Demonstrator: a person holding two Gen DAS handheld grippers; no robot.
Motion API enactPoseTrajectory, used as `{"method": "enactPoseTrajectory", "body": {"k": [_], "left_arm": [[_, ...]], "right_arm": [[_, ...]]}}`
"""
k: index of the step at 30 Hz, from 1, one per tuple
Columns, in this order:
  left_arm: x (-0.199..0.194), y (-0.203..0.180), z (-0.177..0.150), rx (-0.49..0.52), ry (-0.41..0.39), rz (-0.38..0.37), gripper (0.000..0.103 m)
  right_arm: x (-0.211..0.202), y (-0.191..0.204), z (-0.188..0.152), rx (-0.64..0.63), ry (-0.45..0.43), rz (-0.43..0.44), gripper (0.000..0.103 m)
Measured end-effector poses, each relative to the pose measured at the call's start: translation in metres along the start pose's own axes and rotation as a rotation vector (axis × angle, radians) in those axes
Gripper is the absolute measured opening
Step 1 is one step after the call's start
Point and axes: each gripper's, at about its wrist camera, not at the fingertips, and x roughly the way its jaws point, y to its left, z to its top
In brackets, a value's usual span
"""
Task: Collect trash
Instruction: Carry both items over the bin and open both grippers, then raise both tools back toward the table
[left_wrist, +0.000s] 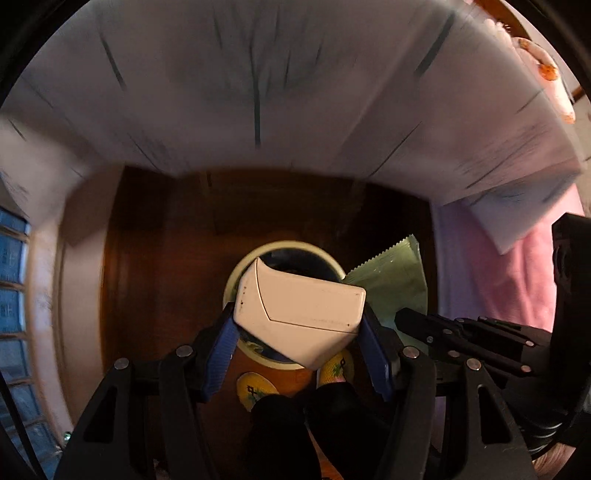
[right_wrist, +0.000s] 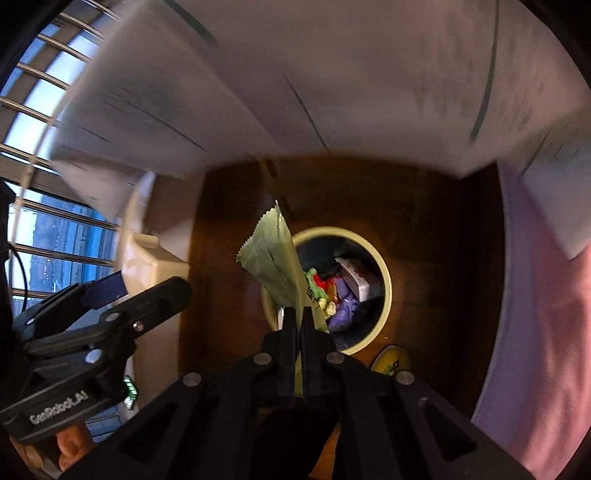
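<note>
Over the bin: both hand-held grippers are pointed steeply down.
Bin (right_wrist: 384, 266): round, cream-rimmed, set on the dark wood floor (left_wrist: 155, 258); mixed trash (right_wrist: 343, 295) is seen inside.
Left hand-held gripper (left_wrist: 299, 332): held partly open, its blue pads (left_wrist: 221, 354) clamped on a white box (left_wrist: 299, 314) above the rim.
Right hand-held gripper (right_wrist: 300, 325): closed tight, a green wrapper (right_wrist: 273, 258) pinched by its lower edge above the bin's left rim.
Bed (left_wrist: 258, 74): white sheet seen at the far side, blurred.
Slippers (left_wrist: 255, 387): yellow, near the bin.
</note>
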Motion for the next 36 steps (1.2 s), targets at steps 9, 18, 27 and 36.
{"method": "enactPoseTrajectory", "body": {"k": [9, 18, 27, 36], "left_arm": [[0.118, 0.018, -0.014, -0.013, 0.051, 0.040, 0.061], [0.170, 0.034, -0.026, 0.006, 0.097, 0.057, 0.073], [0.143, 0.044, -0.021, -0.020, 0.066, 0.072, 0.084], [0.053, 0.035, -0.010, -0.033, 0.020, 0.058, 0.084]], "right_arm": [[0.118, -0.042, -0.009, 0.032, 0.060, -0.015, 0.002], [0.183, -0.058, -0.012, 0.060, 0.089, -0.028, 0.008], [0.171, -0.056, -0.010, 0.103, 0.091, -0.023, 0.045], [0.088, -0.026, -0.004, 0.079, 0.060, -0.011, 0.045]]}}
